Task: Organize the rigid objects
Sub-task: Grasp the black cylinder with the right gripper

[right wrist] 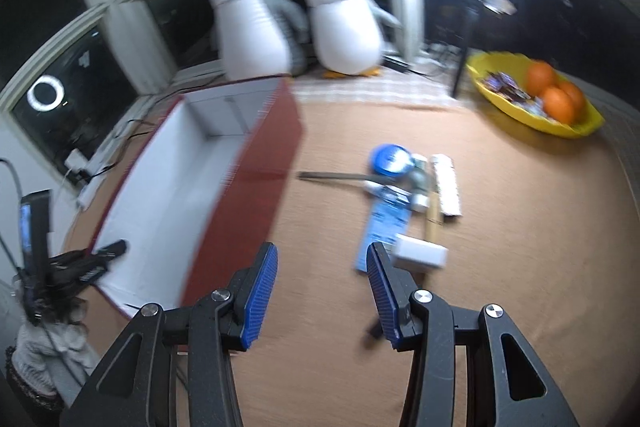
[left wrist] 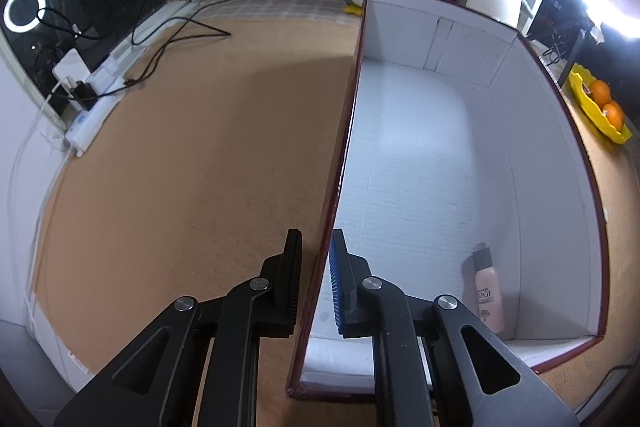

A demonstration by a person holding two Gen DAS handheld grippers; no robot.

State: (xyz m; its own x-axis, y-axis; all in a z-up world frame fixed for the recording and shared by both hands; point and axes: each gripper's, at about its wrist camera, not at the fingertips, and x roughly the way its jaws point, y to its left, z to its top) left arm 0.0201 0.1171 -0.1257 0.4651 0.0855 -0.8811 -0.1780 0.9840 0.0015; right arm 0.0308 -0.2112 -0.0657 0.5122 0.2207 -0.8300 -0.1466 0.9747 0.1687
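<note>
Left wrist view: the left gripper (left wrist: 315,273) is clamped on the near left wall of the open red cardboard box with white lining (left wrist: 552,155), one finger outside the wall and one inside. A pale pink plastic bottle with a dark cap (left wrist: 488,293) lies inside the box, against the right wall at the near corner.

Right wrist view: the right gripper (right wrist: 323,293) stands with its jaws apart and nothing between them, above the brown cork-textured tabletop (right wrist: 500,307). A cluster of small items lies beyond it, right of the box: a white rectangular block (right wrist: 420,254) just beside the right fingertip, a blue flat card package (right wrist: 385,225), and a round blue tin (right wrist: 390,158). A yellow plastic fruit bowl (right wrist: 504,105) sits well apart, at the far right.
</note>
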